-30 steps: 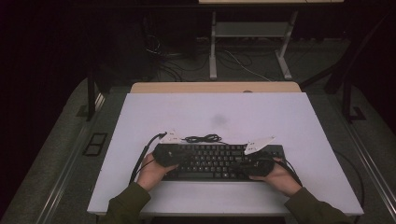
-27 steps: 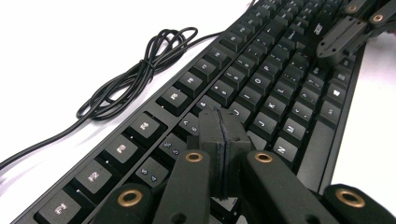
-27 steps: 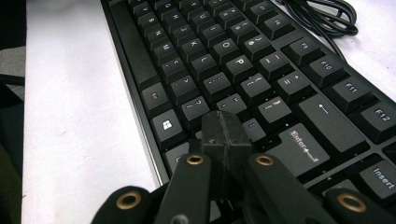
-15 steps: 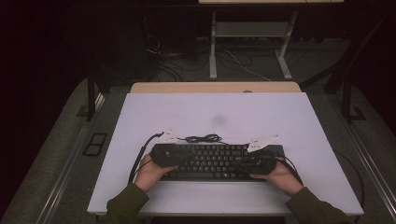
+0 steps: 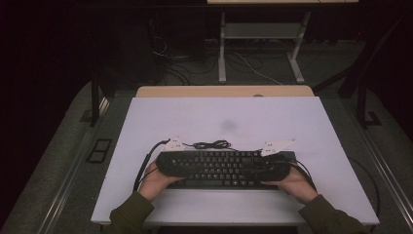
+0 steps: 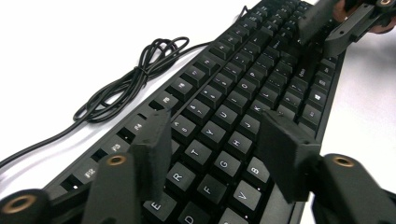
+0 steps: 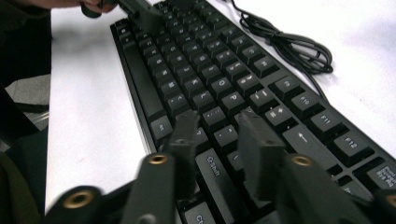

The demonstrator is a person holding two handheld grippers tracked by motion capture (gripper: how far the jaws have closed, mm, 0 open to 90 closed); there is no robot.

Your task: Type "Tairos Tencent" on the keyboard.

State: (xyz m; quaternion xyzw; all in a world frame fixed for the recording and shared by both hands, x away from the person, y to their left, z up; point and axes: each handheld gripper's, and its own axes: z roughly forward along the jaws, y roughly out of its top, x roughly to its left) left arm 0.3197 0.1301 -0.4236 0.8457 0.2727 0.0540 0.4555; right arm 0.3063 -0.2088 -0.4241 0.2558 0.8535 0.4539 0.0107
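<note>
My left gripper (image 6: 212, 154) and right gripper (image 7: 217, 149) have just been spreading their fingers above the keyboard (image 5: 224, 166); dropping lower could mash keys or shove it into its coiled cable (image 5: 212, 145).

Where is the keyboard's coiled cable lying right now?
In the high view the coiled cable lies on the white table, just behind the keyboard near its middle, between the two grey plates.

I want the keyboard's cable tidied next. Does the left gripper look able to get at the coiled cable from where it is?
Probably yes. The coiled cable lies on bare table just behind the keyboard, nothing covering it. The left gripper, jaws just opening above the keys, would only need to pass over the keyboard's back edge.
</note>
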